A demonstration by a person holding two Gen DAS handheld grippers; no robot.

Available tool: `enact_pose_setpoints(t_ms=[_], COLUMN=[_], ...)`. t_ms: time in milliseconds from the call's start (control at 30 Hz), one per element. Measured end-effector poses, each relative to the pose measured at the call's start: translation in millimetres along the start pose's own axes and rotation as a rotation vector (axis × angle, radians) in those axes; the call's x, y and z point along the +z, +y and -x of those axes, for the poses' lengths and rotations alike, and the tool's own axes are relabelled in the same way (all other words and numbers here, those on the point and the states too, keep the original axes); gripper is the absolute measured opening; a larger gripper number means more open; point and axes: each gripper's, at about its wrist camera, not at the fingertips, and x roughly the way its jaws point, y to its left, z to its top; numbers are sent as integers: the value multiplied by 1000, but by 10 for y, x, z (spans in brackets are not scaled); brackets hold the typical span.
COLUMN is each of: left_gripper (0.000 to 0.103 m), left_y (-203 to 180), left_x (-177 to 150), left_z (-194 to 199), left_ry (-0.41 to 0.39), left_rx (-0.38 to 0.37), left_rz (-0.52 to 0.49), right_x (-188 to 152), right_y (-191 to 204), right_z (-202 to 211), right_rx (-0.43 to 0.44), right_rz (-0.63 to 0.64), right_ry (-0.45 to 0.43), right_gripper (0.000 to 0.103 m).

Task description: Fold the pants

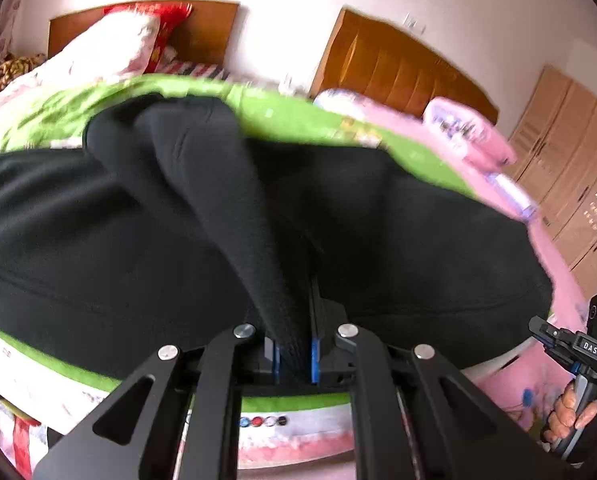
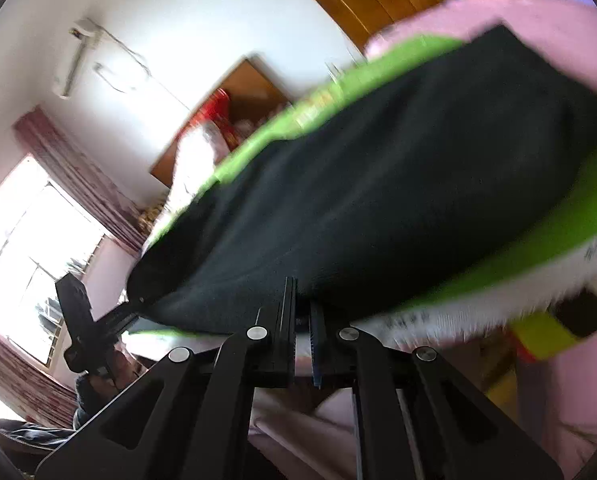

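Black pants (image 1: 98, 240) lie spread across a green bedspread (image 1: 290, 116). In the left wrist view my left gripper (image 1: 294, 344) is shut on a raised ridge of the black cloth, which runs up and away from the fingers. My right gripper (image 1: 536, 324) shows at the right edge, at the pants' near corner. In the right wrist view the pants (image 2: 418, 180) fill the middle. There my right gripper (image 2: 303, 312) has its jaws nearly together on the pants' near edge. The left gripper (image 2: 134, 306) touches the pants' other near corner at the left.
Two wooden headboards (image 1: 398, 68) stand at the wall behind the bed. Pink pillows (image 1: 466, 132) lie at the far right, a wardrobe (image 1: 570, 160) beyond them. A hand (image 1: 574, 412) holds the right gripper's handle. A bright window (image 2: 30, 240) is at the left.
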Motion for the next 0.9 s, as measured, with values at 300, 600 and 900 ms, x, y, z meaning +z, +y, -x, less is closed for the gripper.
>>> enact_pose_setpoints(t_ms=[300, 600, 900], left_gripper=[58, 84, 84], left_y=[66, -472, -576], left_x=[-70, 81, -7], left_z=[151, 557, -293], left_ry=[-74, -202, 48], left_rx=[87, -48, 12], left_rz=[-5, -198, -252], right_x=[-41, 173, 477], right_y=[23, -140, -373], right_z=[166, 660, 271], right_rx=[79, -120, -324], right_rz=[45, 141, 199], right_ry=[7, -203, -163], right_gripper=[68, 59, 61])
